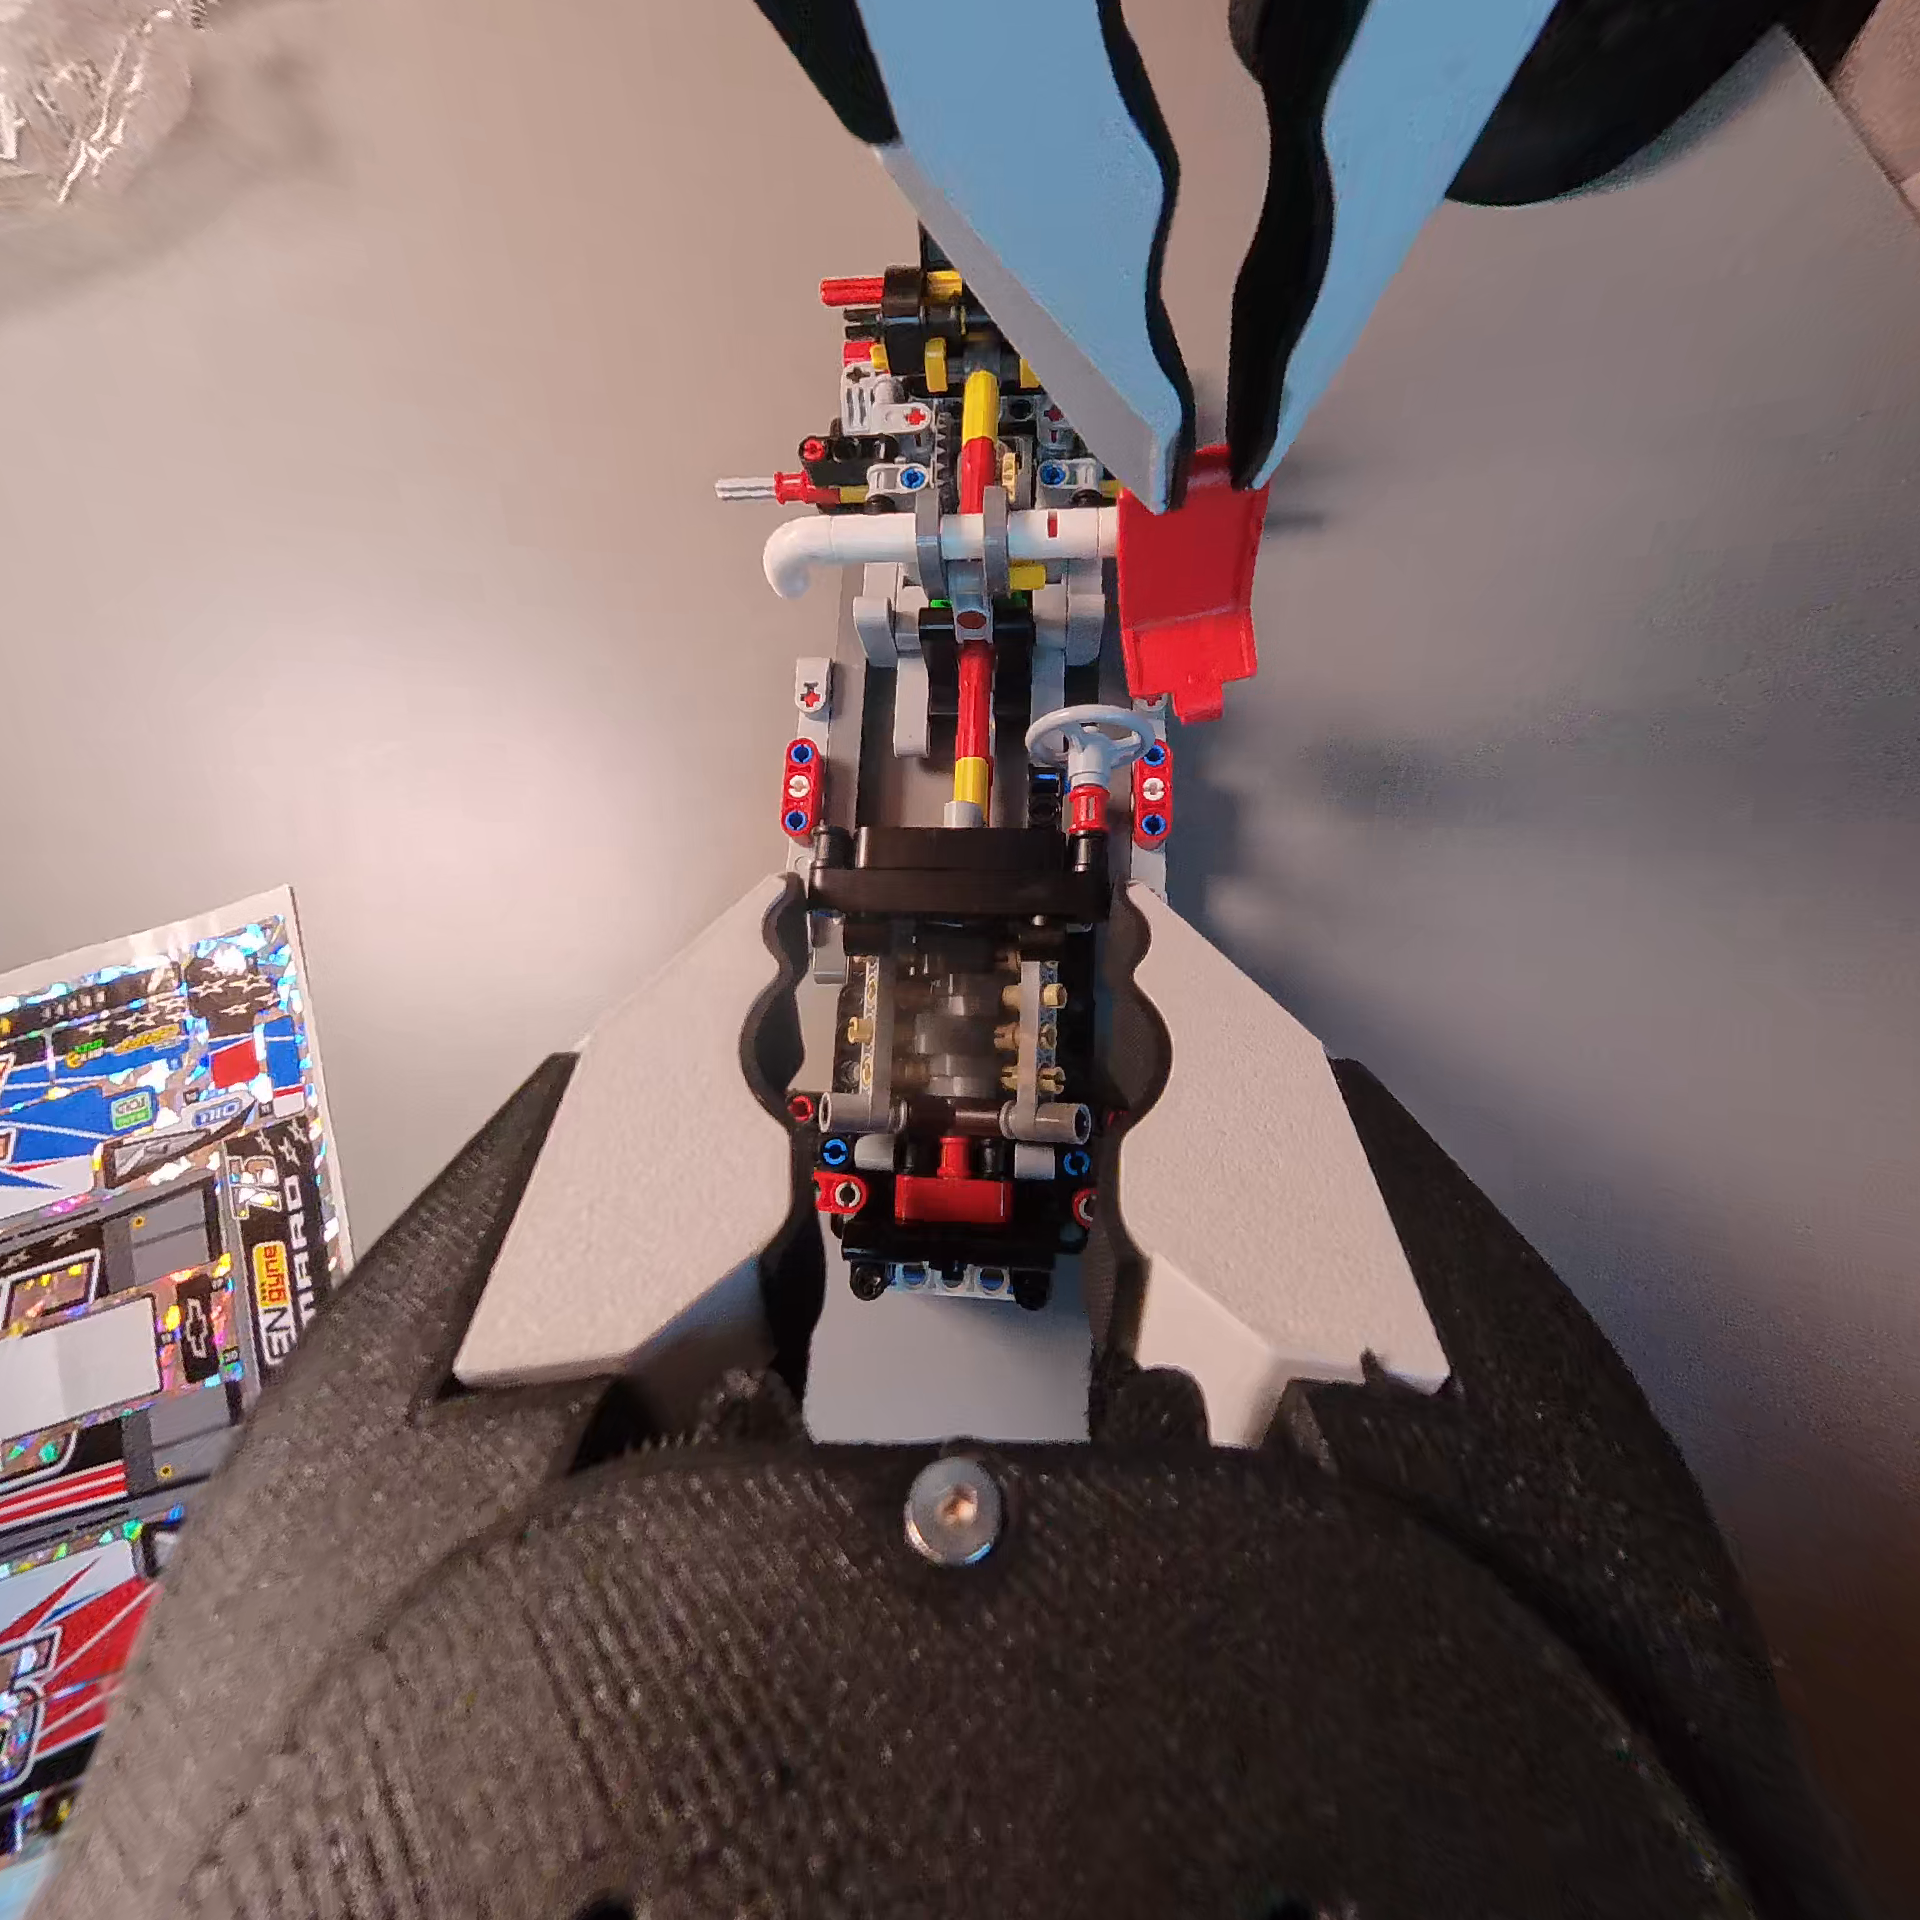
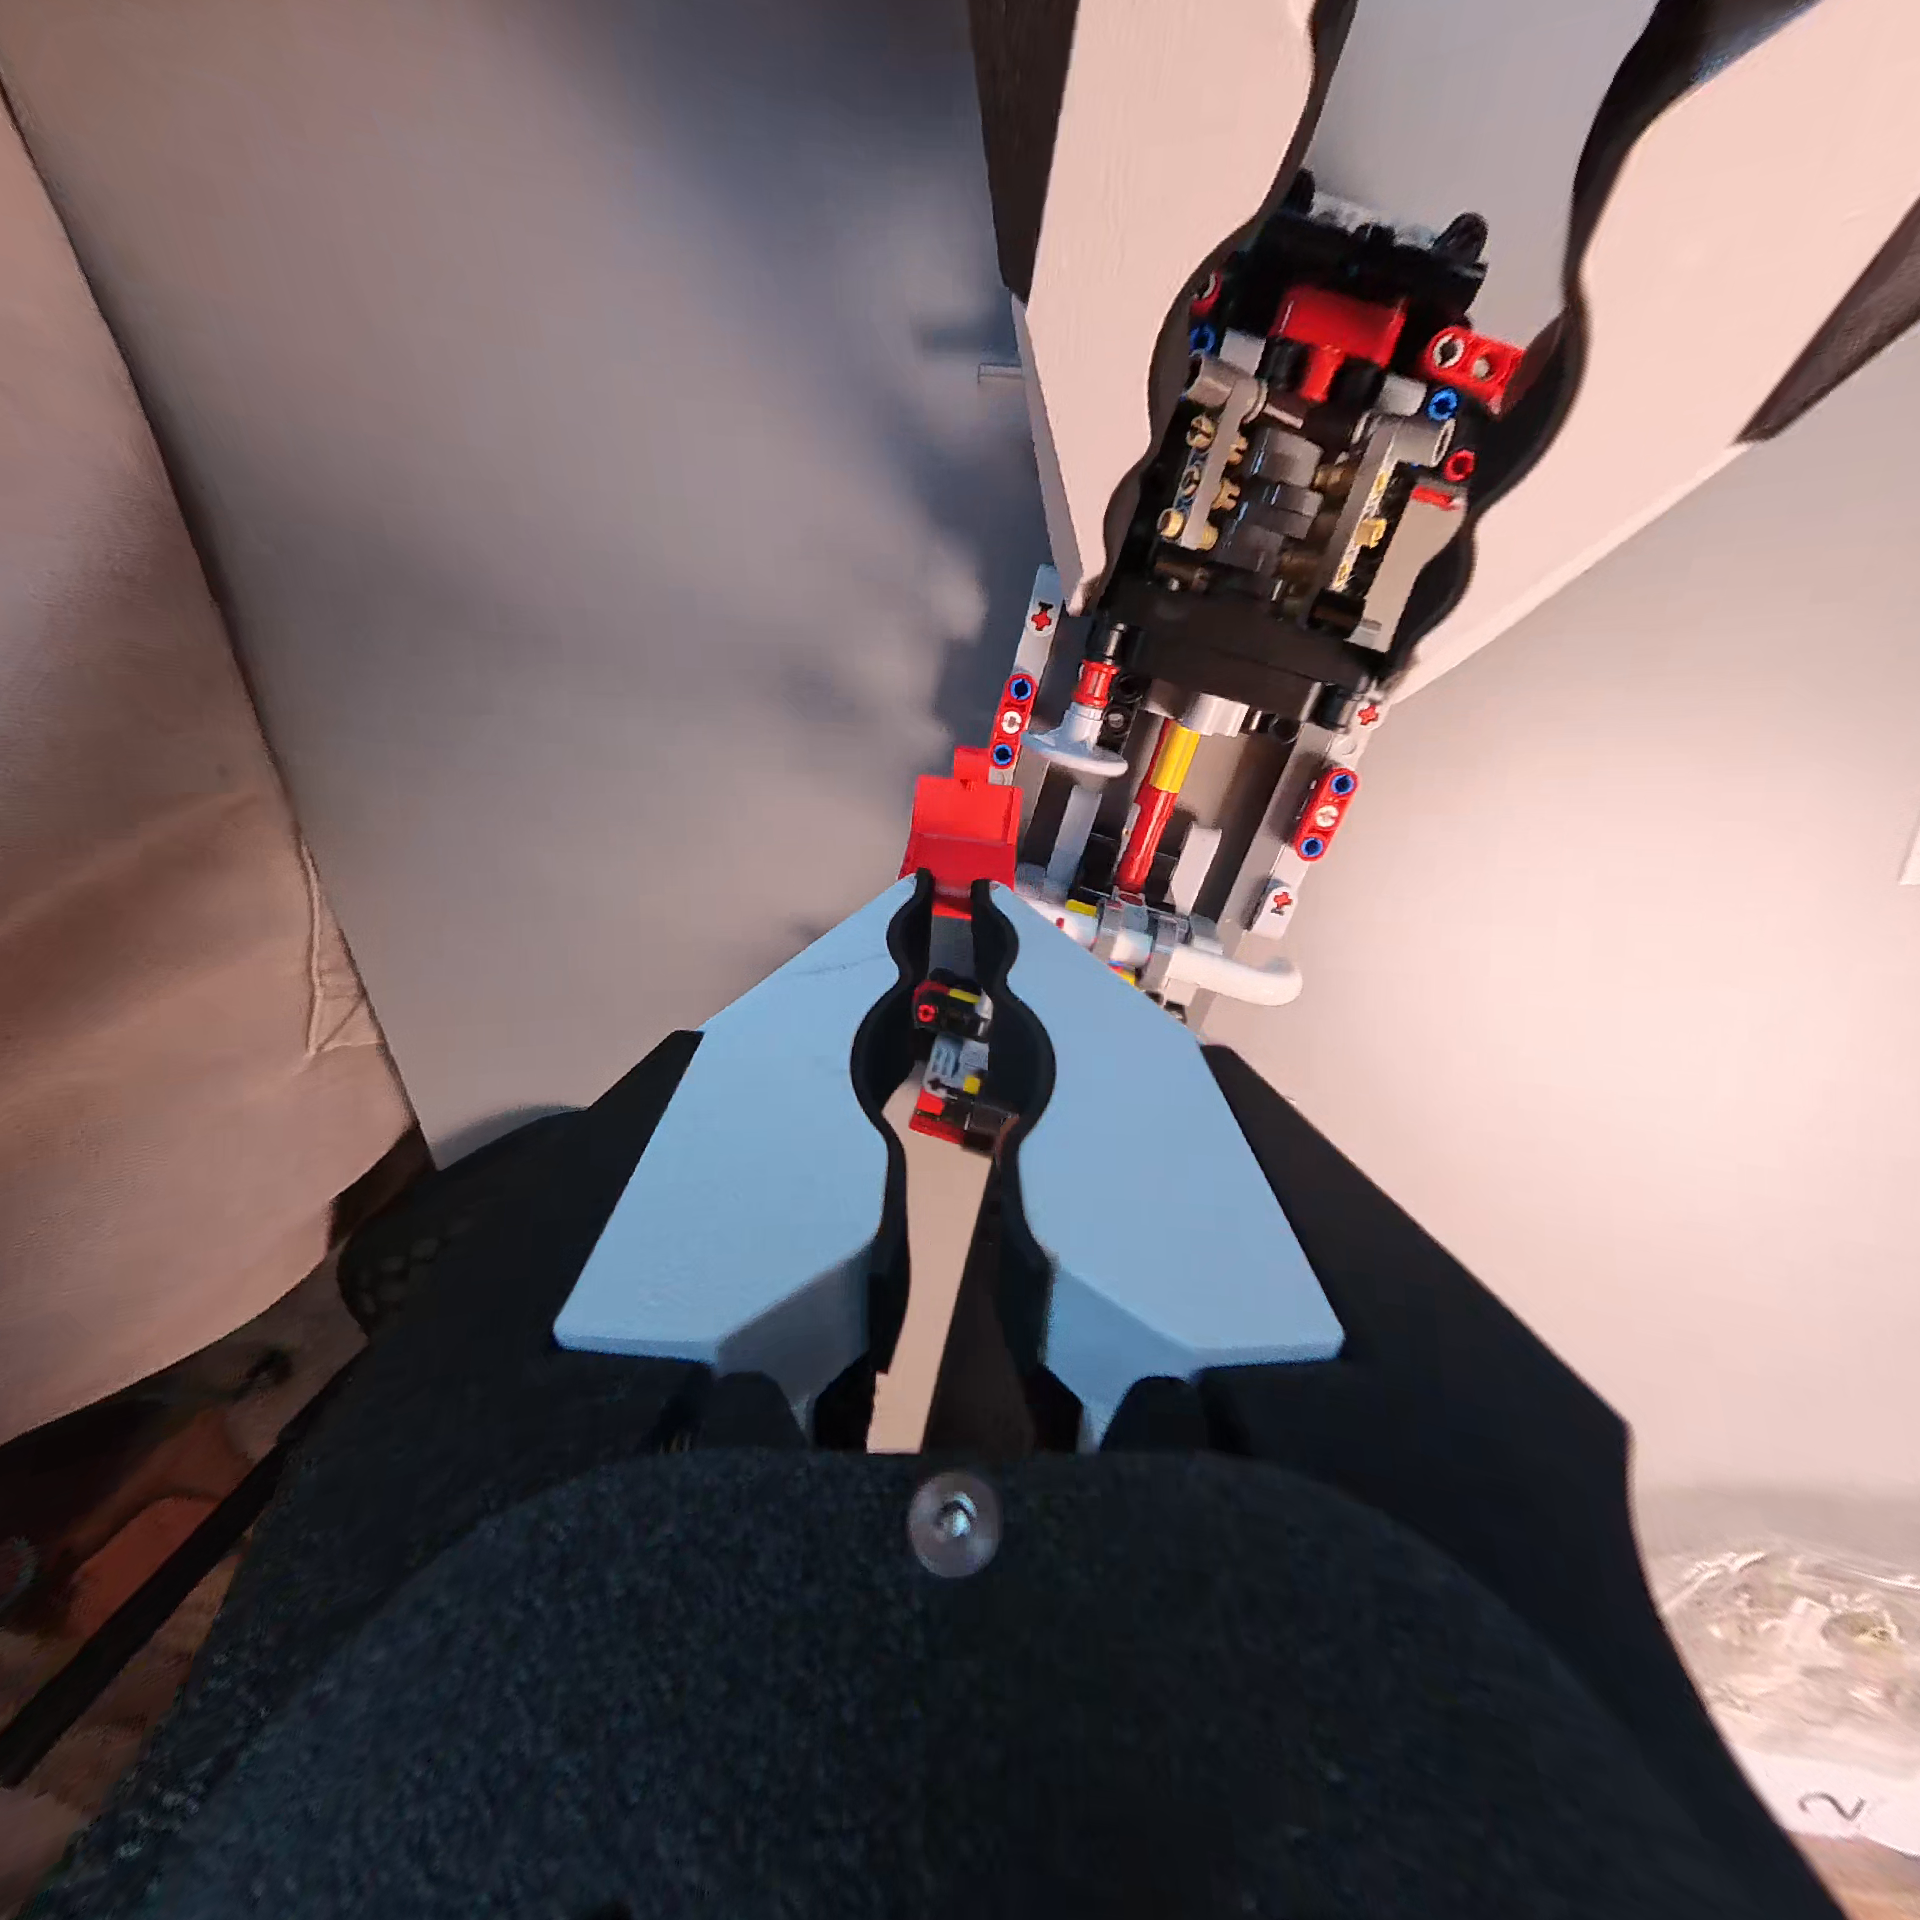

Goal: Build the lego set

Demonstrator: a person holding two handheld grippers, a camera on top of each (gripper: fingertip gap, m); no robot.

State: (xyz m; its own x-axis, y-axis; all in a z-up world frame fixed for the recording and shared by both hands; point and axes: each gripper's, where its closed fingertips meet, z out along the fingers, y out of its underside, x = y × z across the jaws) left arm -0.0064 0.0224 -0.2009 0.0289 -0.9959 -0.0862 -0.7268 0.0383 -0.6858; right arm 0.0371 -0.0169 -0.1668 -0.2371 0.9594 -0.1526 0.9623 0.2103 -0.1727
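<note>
Likely a home, beige sofa cushion (image 2: pixel 156 831) beside plain grey tabletop (image 1: pixel 416 623)

holographic sticker sheet (image 1: pixel 156 1195) bearing print, logos

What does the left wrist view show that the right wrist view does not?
Only the left wrist view shows the shiny sticker sheet on the table. Only the right wrist view shows a beige cushion at the left edge. Both show the lego car frame gripped by the left claw, and the right claw shut on a red panel beside the frame.
</note>
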